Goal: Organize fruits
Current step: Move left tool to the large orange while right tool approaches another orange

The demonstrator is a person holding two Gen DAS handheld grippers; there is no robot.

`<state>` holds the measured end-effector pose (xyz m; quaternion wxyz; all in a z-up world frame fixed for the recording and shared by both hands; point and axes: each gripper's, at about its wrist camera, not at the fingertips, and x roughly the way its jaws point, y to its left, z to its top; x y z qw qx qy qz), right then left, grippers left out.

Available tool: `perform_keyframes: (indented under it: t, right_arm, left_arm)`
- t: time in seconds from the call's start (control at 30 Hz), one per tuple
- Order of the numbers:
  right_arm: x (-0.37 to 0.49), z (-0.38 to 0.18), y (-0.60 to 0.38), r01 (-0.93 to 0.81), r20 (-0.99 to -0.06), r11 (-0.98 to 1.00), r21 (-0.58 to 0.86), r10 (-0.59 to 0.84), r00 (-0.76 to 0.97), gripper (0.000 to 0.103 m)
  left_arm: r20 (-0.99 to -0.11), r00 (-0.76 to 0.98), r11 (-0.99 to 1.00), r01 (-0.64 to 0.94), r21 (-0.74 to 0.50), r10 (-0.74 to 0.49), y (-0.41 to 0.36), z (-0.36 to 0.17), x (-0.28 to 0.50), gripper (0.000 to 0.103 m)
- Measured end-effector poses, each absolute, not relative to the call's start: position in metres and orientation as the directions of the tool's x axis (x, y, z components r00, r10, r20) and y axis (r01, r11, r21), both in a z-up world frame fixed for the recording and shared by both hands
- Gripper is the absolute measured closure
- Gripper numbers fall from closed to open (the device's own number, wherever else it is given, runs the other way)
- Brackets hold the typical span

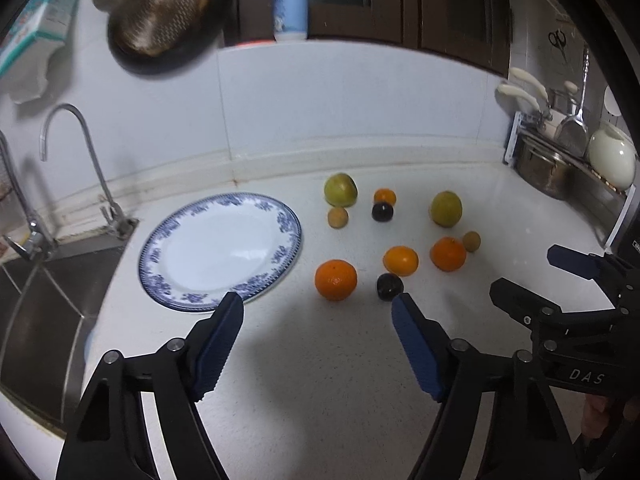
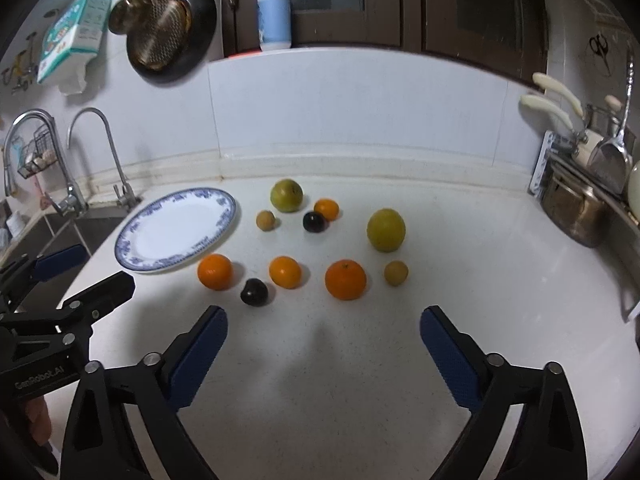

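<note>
"DAS" in white letters on the black body of the right gripper (image 1: 520, 276), seen from left wrist view. "GenRobot.AI" in white on the black body of the left gripper (image 2: 102, 270), right wrist view. Box (image 2: 76, 26) print and bottle (image 2: 274, 16) label too blurred to read.

blurred: pan (image 1: 160, 16) | cut off: sink (image 1: 36, 320)
</note>
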<state>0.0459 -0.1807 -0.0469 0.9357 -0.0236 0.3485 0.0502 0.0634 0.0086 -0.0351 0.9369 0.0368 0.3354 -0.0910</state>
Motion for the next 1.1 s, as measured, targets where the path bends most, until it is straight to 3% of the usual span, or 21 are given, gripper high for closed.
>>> perform_keyframes:
  t: [0.57,1.1]
  right_arm:
    - [0.104,-0.085,-0.187,-0.067,-0.748,0.998,0.01,0.052,0.661,0.021]
    - [0.14,-0.107,-0.193,-0.058,-0.786,0.998,0.014,0.047,0.616,0.031]
  left_arm:
    - [-0.731,0.652,0.955,0.297,0.0,-0.203,-0.004,-0.073,0.129,0.046]
    - [-0.776,0.593,0.948,0.319,-0.018,-0.214,-0.009,-0.093,0.157,0.049]
